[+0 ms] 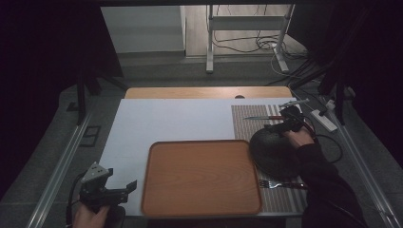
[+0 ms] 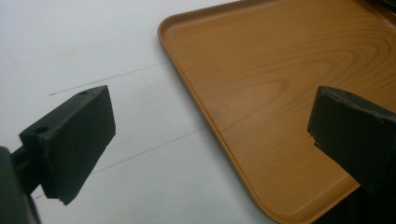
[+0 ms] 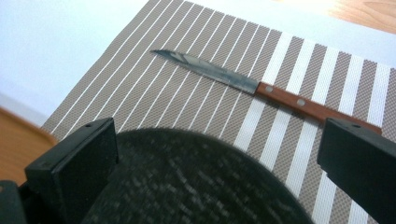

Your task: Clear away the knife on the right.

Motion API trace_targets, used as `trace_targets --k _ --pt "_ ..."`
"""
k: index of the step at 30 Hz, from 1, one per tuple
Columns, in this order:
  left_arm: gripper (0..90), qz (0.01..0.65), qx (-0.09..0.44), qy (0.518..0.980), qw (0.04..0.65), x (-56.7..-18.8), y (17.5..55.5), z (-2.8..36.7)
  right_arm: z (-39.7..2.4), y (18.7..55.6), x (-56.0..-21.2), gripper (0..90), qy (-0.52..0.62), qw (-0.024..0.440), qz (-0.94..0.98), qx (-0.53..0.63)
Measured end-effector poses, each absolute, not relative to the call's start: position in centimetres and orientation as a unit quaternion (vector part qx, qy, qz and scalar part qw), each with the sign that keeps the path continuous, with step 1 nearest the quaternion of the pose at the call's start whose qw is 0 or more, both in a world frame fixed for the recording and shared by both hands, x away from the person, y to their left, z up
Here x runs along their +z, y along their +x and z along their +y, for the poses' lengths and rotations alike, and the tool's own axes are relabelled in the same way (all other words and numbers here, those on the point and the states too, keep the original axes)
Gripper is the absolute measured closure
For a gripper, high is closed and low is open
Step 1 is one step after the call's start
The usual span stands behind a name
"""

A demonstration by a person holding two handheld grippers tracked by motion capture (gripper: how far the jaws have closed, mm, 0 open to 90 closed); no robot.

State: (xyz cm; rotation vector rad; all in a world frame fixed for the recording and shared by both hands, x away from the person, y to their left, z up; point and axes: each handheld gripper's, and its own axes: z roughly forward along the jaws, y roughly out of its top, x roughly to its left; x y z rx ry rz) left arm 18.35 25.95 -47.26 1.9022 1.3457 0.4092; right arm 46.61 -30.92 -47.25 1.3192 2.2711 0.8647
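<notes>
- A white table [image 1: 176, 118] in a dim room carries a striped placemat [image 3: 196, 88].
- The dark, speckled round plate [image 3: 196, 182] lies on that placemat, its rim between the right gripper's [image 3: 219, 154] wide-open jaws, which grip nothing.
- A wooden-handled knife [image 3: 243, 84] lies just beyond them.
- The wooden tray [image 2: 280, 84] is bare; its corner sits between the left gripper's [image 2: 210, 140] wide-open, empty jaws.

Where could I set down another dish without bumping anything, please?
The wooden tray is bare, as is the white board behind it. The striped mat is crowded: knife, dark plate, fork, right gripper.
</notes>
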Motion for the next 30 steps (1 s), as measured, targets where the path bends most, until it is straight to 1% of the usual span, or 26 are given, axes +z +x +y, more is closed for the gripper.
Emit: trace_targets --k 9,13,18,29,30 --pt "1.6 0.528 0.158 0.744 0.379 -47.3 18.4 26.0 -31.4 48.7 -47.6 0.0 0.488 0.189 0.792 0.316" --pt "1.6 0.529 0.157 0.742 0.380 -47.3 18.4 26.0 -31.5 49.6 -47.9 0.0 0.504 0.186 0.786 0.305" --pt "1.6 0.530 0.156 0.742 0.380 -47.3 18.4 26.1 -31.5 50.7 -48.2 0.0 0.502 0.203 0.792 0.282" --pt "1.6 0.531 0.155 0.741 0.381 -47.3 18.4 26.1 -32.3 52.9 -49.0 0.0 0.523 0.202 0.785 0.262" --pt "1.6 0.531 0.155 0.741 0.381 -47.3 18.4 26.1 -32.4 53.0 -49.0 4.5 0.521 0.203 0.787 0.262"
